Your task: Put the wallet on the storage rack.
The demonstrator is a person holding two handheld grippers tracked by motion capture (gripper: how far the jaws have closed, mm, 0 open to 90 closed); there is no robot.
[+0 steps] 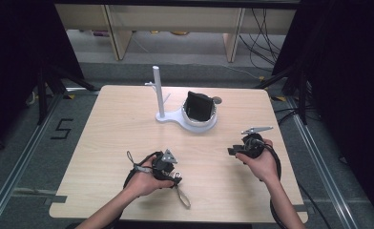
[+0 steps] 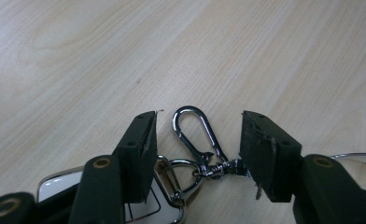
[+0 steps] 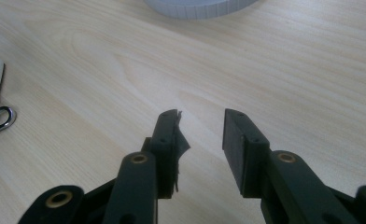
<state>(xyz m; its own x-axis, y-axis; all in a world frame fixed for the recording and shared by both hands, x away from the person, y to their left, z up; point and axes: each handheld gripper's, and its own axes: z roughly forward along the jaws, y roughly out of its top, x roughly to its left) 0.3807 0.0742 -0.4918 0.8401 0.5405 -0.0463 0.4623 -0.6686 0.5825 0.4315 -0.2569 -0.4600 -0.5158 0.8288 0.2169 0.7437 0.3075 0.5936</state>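
In the high view I keep my left gripper (image 1: 168, 168) low over the keyring (image 1: 178, 183) at the near left of the table (image 1: 128, 119), so I can pick it up; the stand (image 1: 159, 93) waits far behind. In the left gripper view the jaws are apart with the clasp (image 2: 197, 135) between them, not yet pressed. In the right gripper view my right gripper (image 3: 200, 135) is open, holding nothing.

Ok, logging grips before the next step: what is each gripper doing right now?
Left gripper: open, jaws either side of the carabiner clip on the table, pads not touching it.
Right gripper: open, holding nothing.
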